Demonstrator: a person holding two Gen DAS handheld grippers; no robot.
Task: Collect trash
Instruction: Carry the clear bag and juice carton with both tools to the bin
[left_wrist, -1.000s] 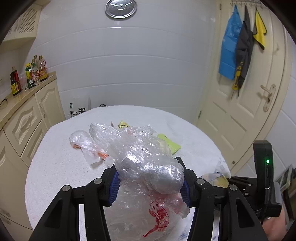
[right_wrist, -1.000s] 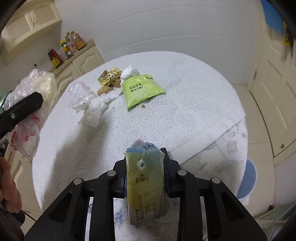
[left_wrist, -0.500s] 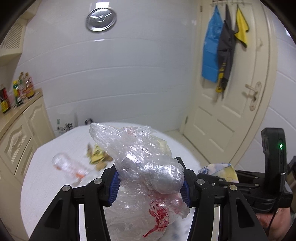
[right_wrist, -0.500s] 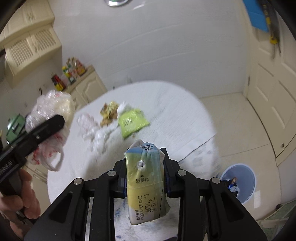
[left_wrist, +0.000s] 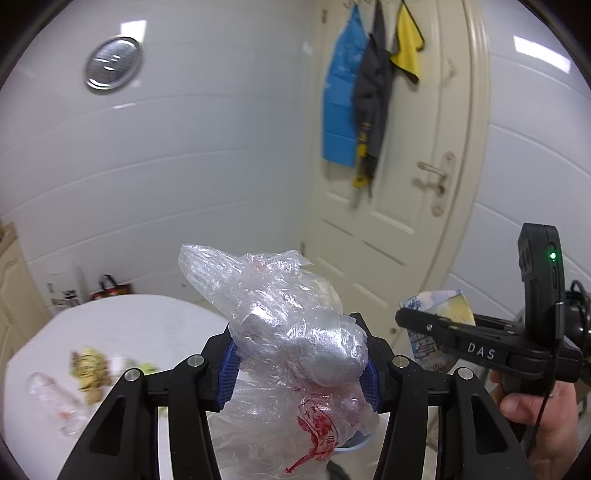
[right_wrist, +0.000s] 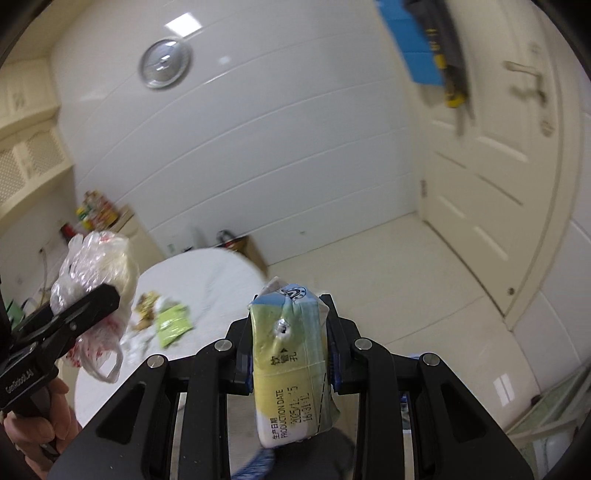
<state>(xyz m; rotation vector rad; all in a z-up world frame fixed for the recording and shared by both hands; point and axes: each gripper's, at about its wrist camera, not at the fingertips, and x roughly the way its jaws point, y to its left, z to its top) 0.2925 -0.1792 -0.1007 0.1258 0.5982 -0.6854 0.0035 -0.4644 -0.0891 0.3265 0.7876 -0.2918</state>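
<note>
Crumpled clear plastic bag (left_wrist: 295, 332), red print on its lower part, pale wad inside: clamped between blue pads of left gripper (left_wrist: 297, 363), held in the air. Yellow-and-blue drink carton (right_wrist: 291, 362), punctured straw hole, printed production date: pinched upright in right gripper (right_wrist: 290, 360), also aloft. Behind, on white-clothed round table (right_wrist: 207, 269): green packet (right_wrist: 173, 325), brownish wrappers (left_wrist: 88, 371), clear crumpled plastic (left_wrist: 59, 402). Beyond: cream door (left_wrist: 391, 206) hung with blue, grey, yellow cloths.

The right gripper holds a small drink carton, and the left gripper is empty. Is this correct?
Not quite. The left gripper is not empty: the left wrist view shows it shut on a crumpled plastic bag. The right gripper does hold the small drink carton.
</note>
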